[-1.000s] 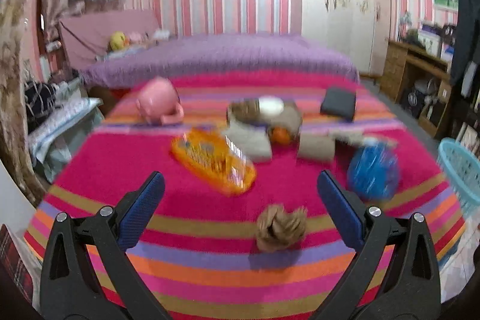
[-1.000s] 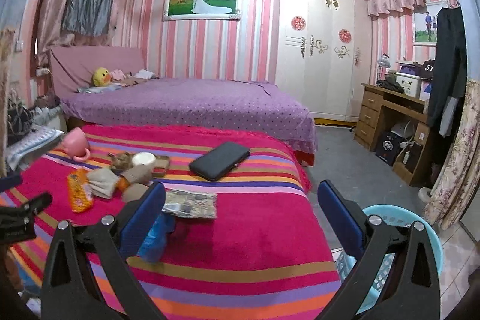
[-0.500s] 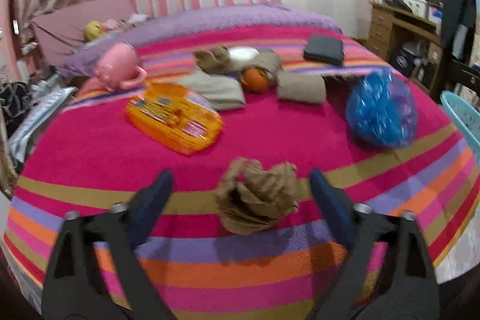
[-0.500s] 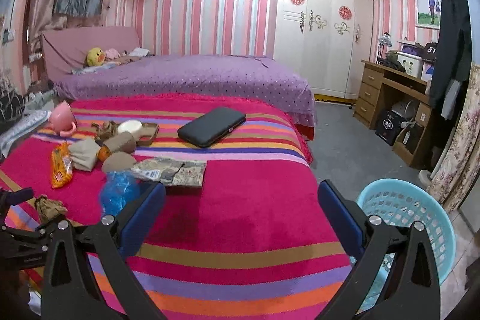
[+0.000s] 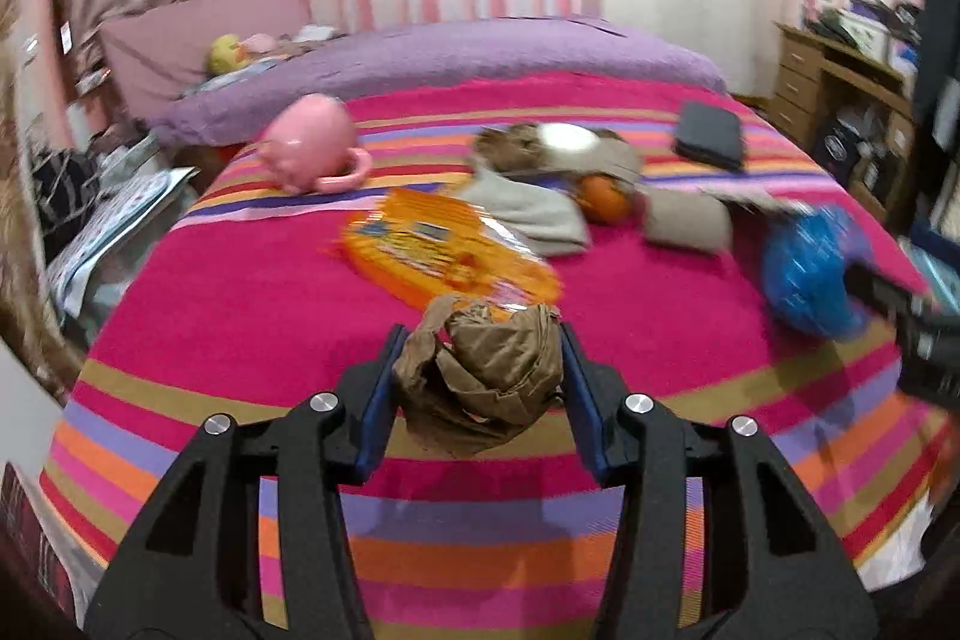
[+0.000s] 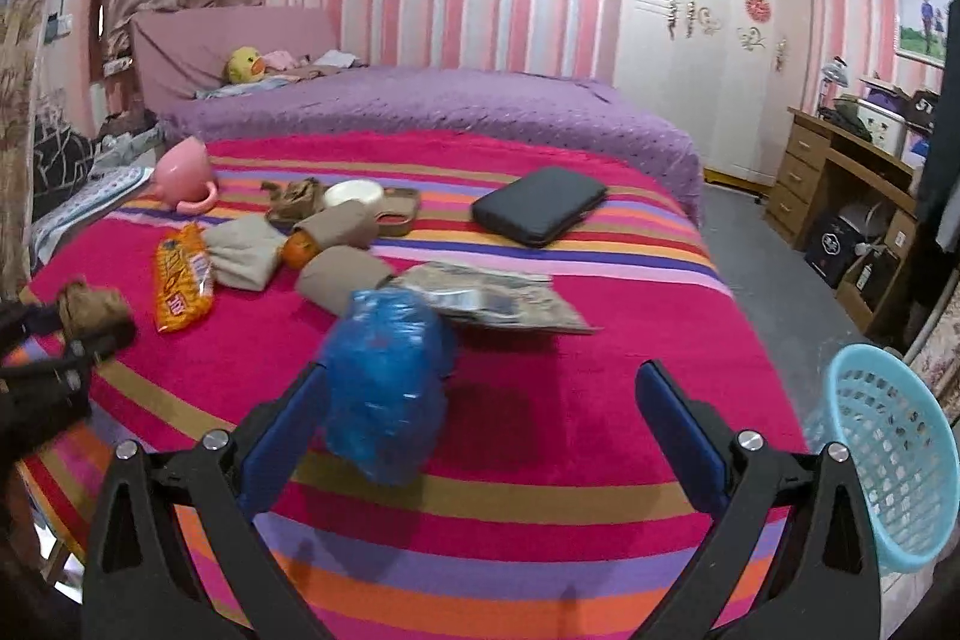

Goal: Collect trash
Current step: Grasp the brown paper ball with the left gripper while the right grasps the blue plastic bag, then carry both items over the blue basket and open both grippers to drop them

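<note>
Striped blanket (image 5: 240,316), crumpled brown paper (image 5: 480,370), blue bag (image 6: 384,376)

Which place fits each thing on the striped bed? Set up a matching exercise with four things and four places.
Things:
1. brown paper ball
2. blue plastic bag
3. black case
4. pink mug

Places:
A. far left of the blanket, lying on its side
B. beside the left finger of the open right tool
C. between the closing fingers of the left tool
D. alone, far right of the blanket

Pairs: 1-C, 2-B, 3-D, 4-A
</note>
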Demonstrator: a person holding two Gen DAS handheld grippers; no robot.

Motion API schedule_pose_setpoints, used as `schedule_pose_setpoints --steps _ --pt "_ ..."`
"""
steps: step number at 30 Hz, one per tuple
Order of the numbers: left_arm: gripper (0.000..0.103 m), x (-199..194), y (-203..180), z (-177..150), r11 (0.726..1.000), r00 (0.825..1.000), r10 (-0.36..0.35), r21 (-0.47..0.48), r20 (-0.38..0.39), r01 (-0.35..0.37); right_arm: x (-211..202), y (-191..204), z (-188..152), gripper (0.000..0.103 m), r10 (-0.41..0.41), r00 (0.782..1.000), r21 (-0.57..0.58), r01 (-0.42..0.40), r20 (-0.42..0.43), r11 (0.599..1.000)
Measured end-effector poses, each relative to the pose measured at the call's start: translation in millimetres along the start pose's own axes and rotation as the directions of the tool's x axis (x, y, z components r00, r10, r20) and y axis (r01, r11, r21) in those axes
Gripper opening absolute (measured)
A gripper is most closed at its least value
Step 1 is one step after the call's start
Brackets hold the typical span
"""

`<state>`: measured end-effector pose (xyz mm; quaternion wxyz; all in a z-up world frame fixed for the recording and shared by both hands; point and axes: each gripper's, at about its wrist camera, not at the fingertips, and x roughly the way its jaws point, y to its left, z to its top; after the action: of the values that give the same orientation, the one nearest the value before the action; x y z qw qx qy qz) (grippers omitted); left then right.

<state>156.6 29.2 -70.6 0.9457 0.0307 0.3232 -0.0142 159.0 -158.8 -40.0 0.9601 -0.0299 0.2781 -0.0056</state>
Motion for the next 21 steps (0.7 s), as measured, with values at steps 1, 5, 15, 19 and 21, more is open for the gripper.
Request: schedule_pose_setpoints --steps 1,5,15,19,21 --pt "0.048 2 7 2 1.0 1.0 0.006 -0.021 -0.001 -0.006 7 6 0 0.099 0.003 1.0 -0.008 -0.003 -0.014 1.0" --pt "0.048 10 19 7 0.997 0.999 0.035 -0.063 -0.013 -0.036 29 17 -2 0.08 0.043 0.995 -0.029 -0.046 -0.091 0.999" --pt "0.048 2 0 16 0.998 1.0 0.019 -0.054 0.019 -0.018 6 -11 3 0.039 0.177 0.98 -0.014 -0.179 -0.087 0.984" --pt "0.048 -6 -17 19 1.0 0.999 0.0 -0.026 0.038 0.001 -11 -45 4 0.039 0.167 0.984 0.012 -0.166 -0.06 0.986" --pt "0.048 -9 -28 20 1.0 0.999 -0.016 -0.017 0.049 0.017 -16 -64 3 0.039 0.154 0.987 0.034 -0.152 -0.053 0.988"
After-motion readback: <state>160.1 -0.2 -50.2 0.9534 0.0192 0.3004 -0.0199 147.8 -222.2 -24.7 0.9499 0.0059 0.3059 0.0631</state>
